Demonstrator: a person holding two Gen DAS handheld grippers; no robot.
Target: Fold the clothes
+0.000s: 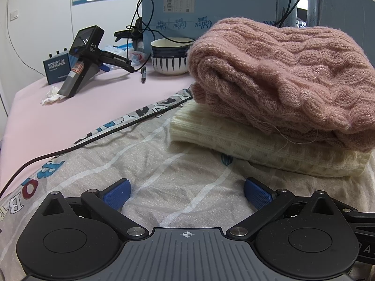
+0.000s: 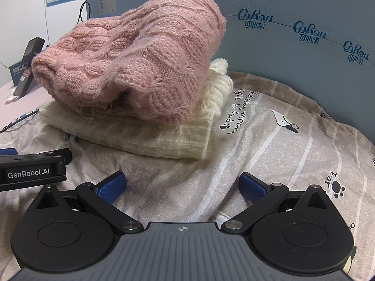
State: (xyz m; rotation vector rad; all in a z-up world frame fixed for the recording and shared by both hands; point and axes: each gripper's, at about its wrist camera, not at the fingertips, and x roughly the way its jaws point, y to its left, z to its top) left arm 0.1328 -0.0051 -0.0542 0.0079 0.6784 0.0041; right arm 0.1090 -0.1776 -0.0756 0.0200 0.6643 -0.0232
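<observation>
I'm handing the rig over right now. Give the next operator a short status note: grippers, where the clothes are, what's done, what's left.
Left gripper: open, empty, low over the printed sheet.
Right gripper: open, empty, beside the left, facing the stack.
Clothes: pink sweater lies folded on top of the cream sweater, both on the sheet in front of the blue boxes.
Done: both sweaters look folded and stacked, though the pink one sits bulky and a little uneven.
Left: no other loose garment is in view; perhaps tidy the pink one, and check outside the frames for more.
</observation>
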